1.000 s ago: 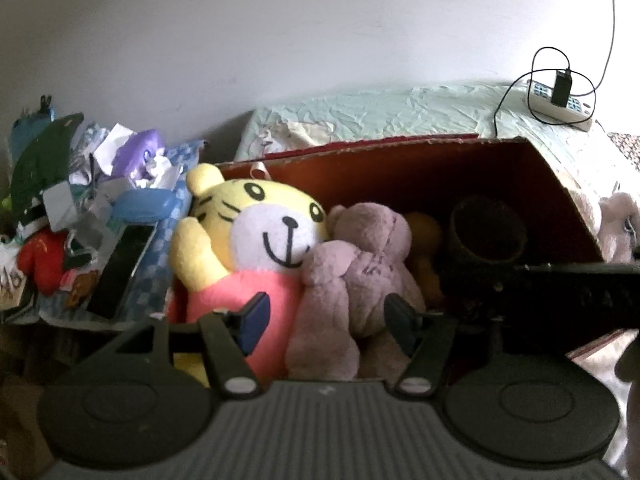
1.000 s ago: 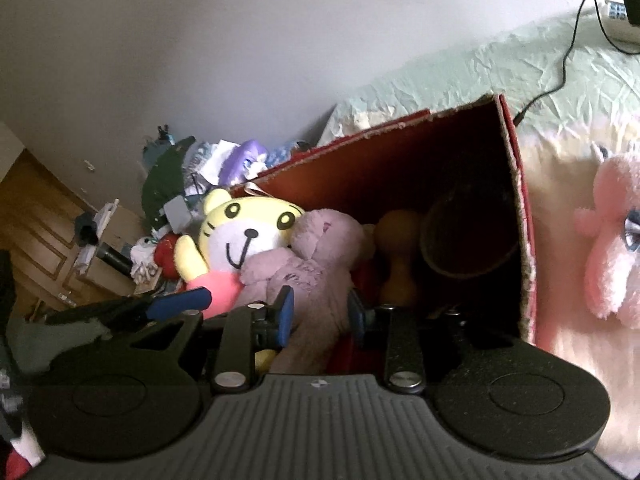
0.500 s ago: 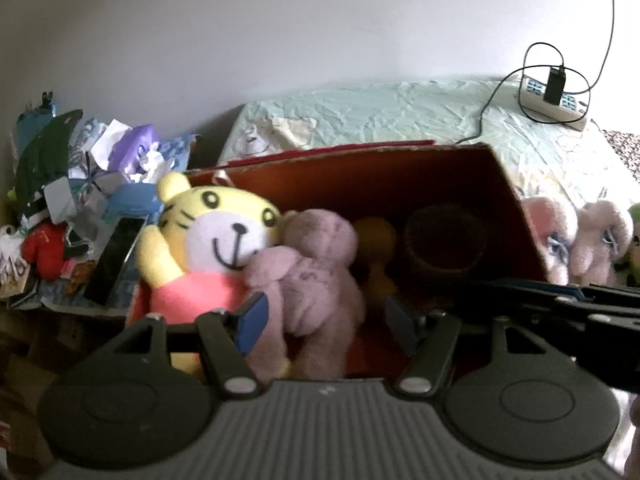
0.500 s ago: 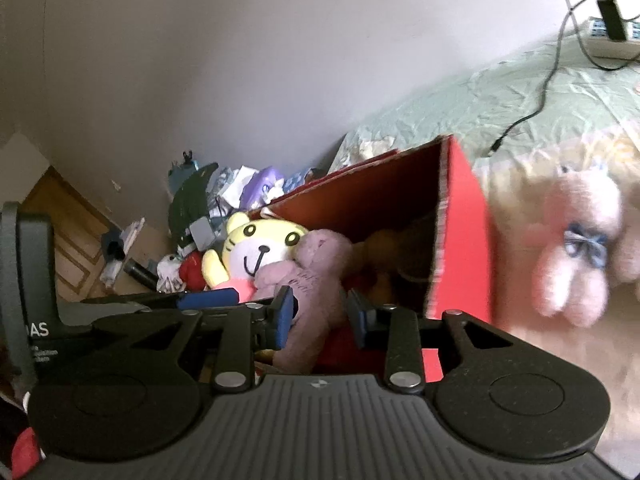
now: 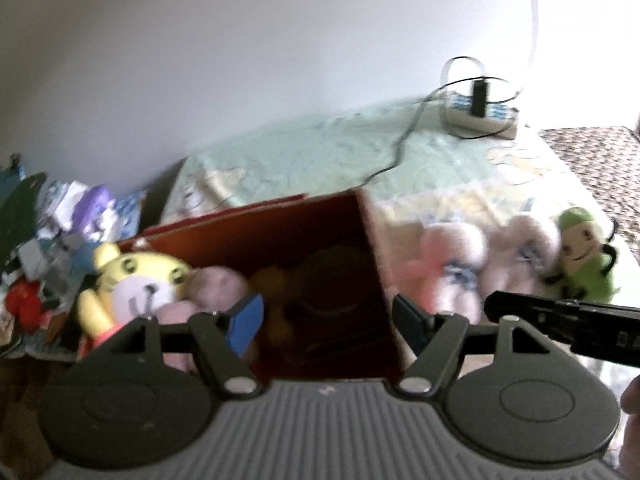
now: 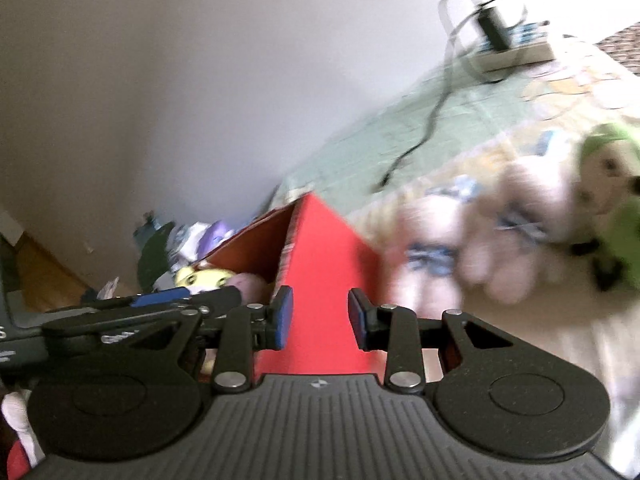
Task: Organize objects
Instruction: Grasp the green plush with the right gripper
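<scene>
Red cardboard box (image 5: 376, 280) standing open on bed, holding yellow tiger plush (image 5: 136, 284) and mauve bear plush (image 5: 216, 288) side by side. Pink plush (image 5: 448, 260), pale plush (image 5: 520, 256), green plush (image 5: 580, 260) lying in row just beside box, blurred.

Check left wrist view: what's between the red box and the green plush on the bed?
Two pale pink plush toys, one by the red box, the other next to the green plush. Blurred, but clear in the left wrist view.
</scene>
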Tool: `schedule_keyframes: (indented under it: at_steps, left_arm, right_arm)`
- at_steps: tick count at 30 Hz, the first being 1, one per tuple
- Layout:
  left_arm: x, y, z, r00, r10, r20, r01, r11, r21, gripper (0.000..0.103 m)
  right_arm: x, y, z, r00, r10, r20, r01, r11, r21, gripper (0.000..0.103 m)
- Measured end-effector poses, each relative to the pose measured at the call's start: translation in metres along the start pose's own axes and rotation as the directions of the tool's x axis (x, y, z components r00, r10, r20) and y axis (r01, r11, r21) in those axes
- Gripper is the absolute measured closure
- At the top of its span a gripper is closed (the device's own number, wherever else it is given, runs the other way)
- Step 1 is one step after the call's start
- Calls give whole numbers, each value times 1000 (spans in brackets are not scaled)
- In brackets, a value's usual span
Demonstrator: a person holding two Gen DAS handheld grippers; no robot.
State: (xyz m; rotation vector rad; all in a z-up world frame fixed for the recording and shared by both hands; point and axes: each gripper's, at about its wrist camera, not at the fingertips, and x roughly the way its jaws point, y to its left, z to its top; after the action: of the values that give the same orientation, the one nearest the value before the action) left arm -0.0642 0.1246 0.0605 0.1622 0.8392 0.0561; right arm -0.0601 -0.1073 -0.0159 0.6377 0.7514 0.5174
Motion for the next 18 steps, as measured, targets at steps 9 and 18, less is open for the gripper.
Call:
schedule_keyframes:
  at_steps: [9, 18]
  left_arm:
    - [6, -77, 13, 986, -167, 4, 165, 979, 116, 26]
    - [49, -132, 5, 884, -447, -135, 458, 886, 66, 25]
  right_arm:
    - [-53, -60, 4, 984, -157, 89, 147, 983, 106, 68]
    - [-89, -108, 15, 935, -321, 148, 293, 938, 183, 59]
